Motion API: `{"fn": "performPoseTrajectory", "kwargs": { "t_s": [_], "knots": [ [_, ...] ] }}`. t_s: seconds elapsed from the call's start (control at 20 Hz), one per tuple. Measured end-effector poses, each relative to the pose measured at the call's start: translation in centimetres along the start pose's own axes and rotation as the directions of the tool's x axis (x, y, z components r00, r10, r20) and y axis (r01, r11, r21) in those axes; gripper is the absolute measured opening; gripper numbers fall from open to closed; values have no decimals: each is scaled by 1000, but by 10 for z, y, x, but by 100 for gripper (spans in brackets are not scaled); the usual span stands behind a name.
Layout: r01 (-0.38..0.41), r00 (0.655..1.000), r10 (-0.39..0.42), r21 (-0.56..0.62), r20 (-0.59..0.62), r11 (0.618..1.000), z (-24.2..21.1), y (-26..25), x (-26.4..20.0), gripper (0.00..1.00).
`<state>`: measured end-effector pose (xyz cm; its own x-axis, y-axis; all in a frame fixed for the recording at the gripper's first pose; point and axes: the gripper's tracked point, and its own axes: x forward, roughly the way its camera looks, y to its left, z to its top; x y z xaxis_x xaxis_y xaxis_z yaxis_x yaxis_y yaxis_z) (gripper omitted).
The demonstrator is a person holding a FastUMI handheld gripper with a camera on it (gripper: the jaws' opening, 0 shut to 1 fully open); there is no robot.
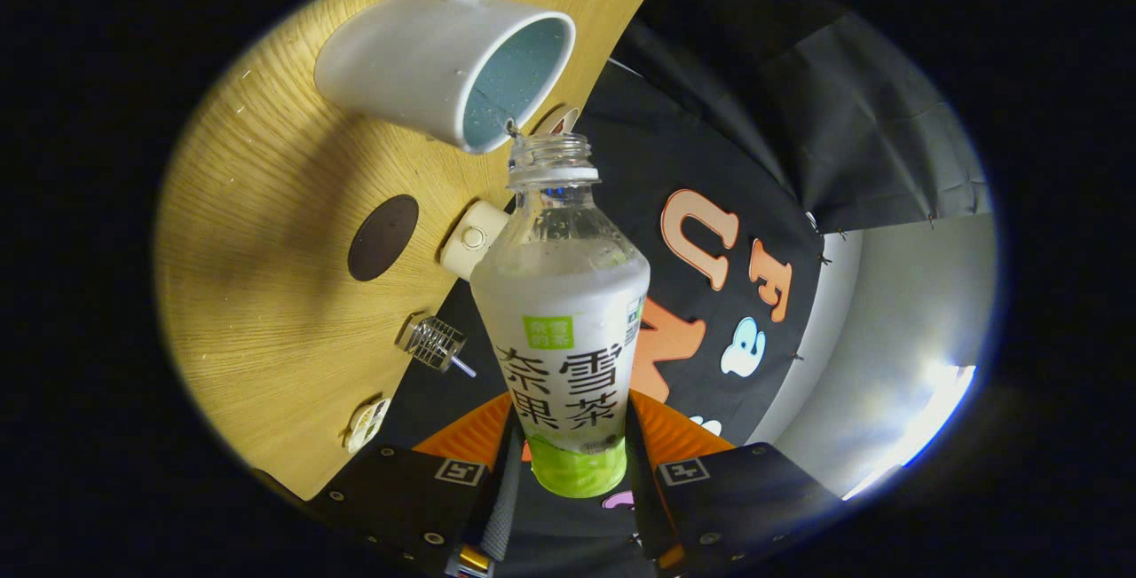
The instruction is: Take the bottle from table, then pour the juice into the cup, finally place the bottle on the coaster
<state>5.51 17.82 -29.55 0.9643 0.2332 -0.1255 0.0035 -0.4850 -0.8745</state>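
Gripper view is looking along the claw [572, 458], whose two fingers are closing on the lower body of the bottle [561, 312], one pressing on each side, so the bottle is being held firmly between them. The whole scene is appearing rolled over, which suggests the bottle is being tipped for the pour. Its open neck is pointing toward twelve o'clock from the fingers and sitting right at the lip of the white cup [444, 67], which is lying at about eleven o'clock; a small drop seems to be hanging between neck and rim. The dark round coaster [382, 238] is resting on the wooden surface [257, 320] at about ten o'clock from the bottle, well apart from the cup. The pouring step looks to be in hand: to do it well, the neck should be kept over the cup's mouth, the tilt raised slowly so the stream is falling inside rather than down the outer wall, and the grip kept steady since the wet-looking bottle could slip. How much juice is sitting in the cup is hard to make out, as its inside is showing only a bluish speckled wall. The cup's handle is being cut off at the top, and several small objects along the surface's edge are too small to identify.
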Motion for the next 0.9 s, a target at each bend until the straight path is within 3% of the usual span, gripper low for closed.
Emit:
{"fn": "performPoseTrajectory", "kwargs": {
  "t_s": [0.45, 0.75, 0.9],
  "knots": [
    [38, 998, -36, -47, 49, 998, 14, -18, 7, 56],
    [-94, 996, 92, 134, 18, 987, 19, 16, 6, 56],
    [-160, 987, 161, 236, 17, 958, 22, 36, 5, 56]
  ]
}}
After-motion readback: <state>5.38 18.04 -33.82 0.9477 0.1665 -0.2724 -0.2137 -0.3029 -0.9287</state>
